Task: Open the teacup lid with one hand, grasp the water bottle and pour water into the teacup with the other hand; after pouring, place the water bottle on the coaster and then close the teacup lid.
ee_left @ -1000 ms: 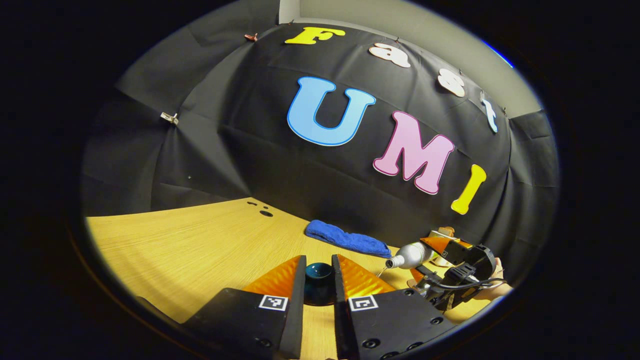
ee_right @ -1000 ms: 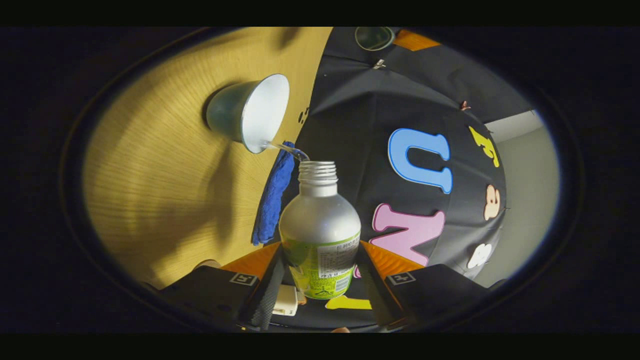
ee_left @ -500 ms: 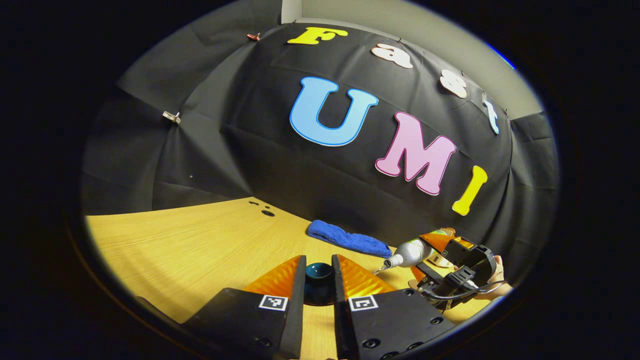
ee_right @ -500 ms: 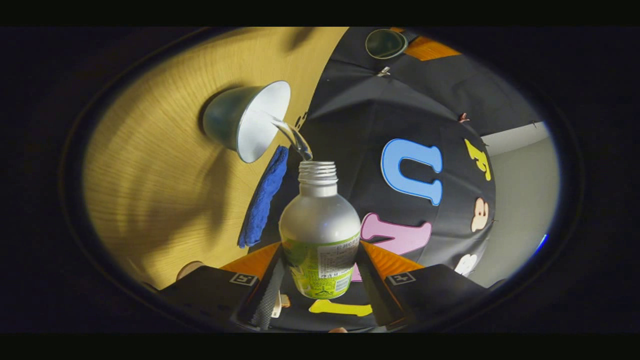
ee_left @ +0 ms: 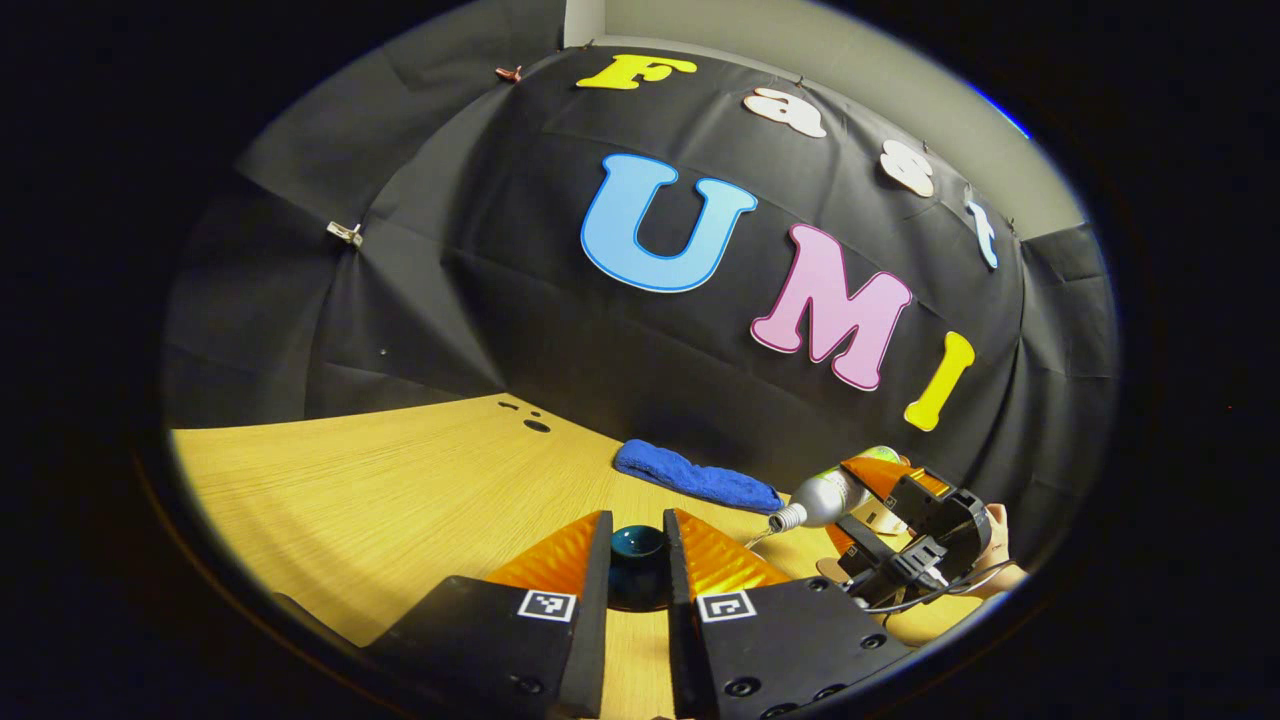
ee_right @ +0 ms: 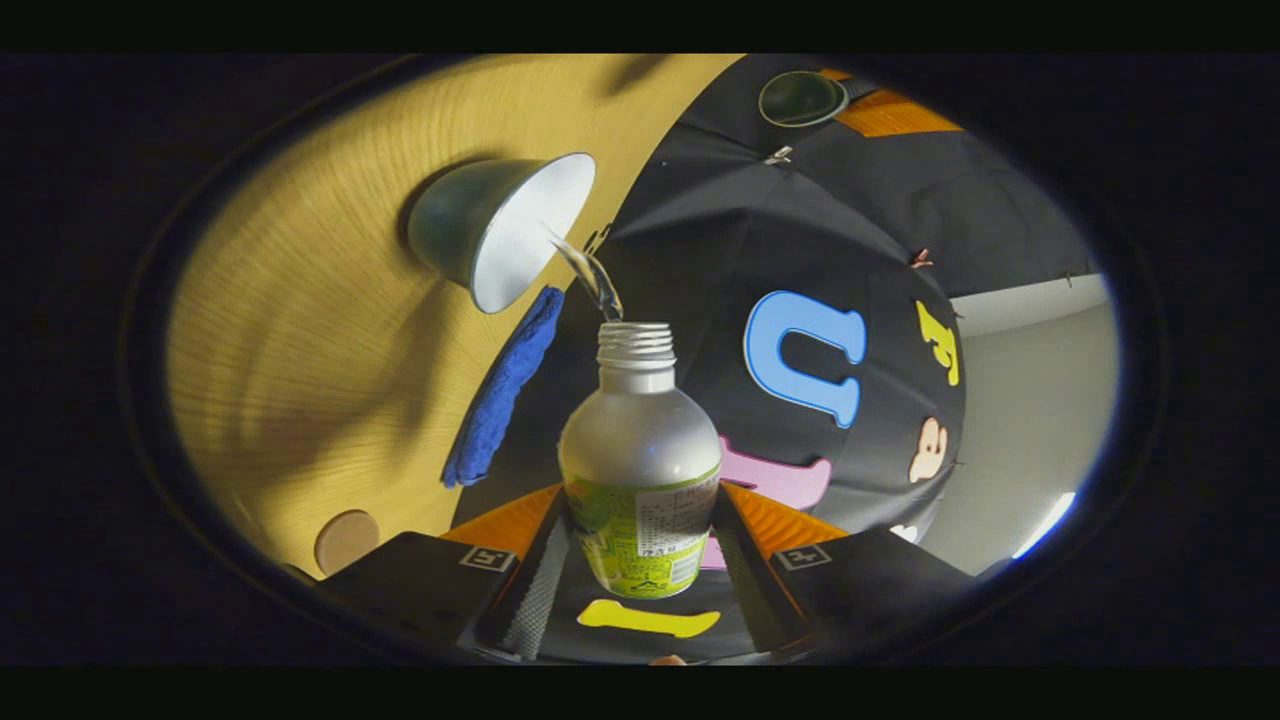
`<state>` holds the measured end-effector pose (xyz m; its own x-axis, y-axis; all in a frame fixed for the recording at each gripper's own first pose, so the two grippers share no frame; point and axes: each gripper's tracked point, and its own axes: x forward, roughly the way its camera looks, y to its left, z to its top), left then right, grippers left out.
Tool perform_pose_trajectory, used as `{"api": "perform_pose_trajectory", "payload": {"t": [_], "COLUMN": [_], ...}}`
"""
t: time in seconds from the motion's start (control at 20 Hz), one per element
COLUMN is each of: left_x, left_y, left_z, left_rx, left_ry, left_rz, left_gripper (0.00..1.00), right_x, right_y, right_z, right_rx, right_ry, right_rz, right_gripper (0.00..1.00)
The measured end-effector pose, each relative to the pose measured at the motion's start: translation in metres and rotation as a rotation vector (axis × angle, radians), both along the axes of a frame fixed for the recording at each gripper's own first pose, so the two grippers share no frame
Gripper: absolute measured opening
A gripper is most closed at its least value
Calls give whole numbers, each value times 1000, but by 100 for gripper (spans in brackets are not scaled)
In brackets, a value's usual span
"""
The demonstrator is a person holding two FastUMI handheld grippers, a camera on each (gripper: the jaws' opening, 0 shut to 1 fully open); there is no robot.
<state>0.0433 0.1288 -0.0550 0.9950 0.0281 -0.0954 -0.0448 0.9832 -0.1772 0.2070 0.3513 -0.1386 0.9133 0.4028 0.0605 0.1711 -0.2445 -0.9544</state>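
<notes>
In the right gripper view my right gripper (ee_right: pixel 641 500) is shut on a silver water bottle (ee_right: pixel 638 440) with a green label. The bottle is tipped, and a thin stream of water (ee_right: pixel 592 278) runs from its open neck into the teal teacup (ee_right: pixel 500 232) with a white inside. The cup stands on the wooden table (ee_right: pixel 300 330). A round cork coaster (ee_right: pixel 346 540) lies bare near that view's lower left. In the left gripper view my left gripper (ee_left: pixel 637 527) is shut on the dark teal teacup lid (ee_left: pixel 638 568), held above the table. The bottle (ee_left: pixel 825 497) pours at the right.
A folded blue cloth (ee_left: pixel 695 478) lies at the table's back edge by the black wall, just behind the cup. A hand (ee_left: pixel 990 560) holds the right gripper at the far right of the left gripper view. Small dark holes (ee_left: pixel 532 426) mark the tabletop.
The right gripper has rolled further, tipping the bottle more steeply; the stream keeps running into the cup. The coaster has come fully into view. The left gripper with the lid has stayed still.
</notes>
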Motion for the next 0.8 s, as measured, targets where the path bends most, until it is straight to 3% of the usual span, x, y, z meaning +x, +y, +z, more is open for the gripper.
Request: {"api": "perform_pose_trajectory", "payload": {"t": [0.6, 0.8], "left_x": [-6, -7], "left_y": [15, 15], "left_z": [-3, 1], "left_rx": [-19, -15], "left_ry": [-8, -21], "left_rz": [7, 6], "left_gripper": [30, 30], "right_x": [-9, 1], "right_y": [7, 17], "right_z": [13, 44], "right_rx": [-87, -147], "right_ry": [-137, -177], "right_rz": [36, 46], "right_gripper": [78, 78]}}
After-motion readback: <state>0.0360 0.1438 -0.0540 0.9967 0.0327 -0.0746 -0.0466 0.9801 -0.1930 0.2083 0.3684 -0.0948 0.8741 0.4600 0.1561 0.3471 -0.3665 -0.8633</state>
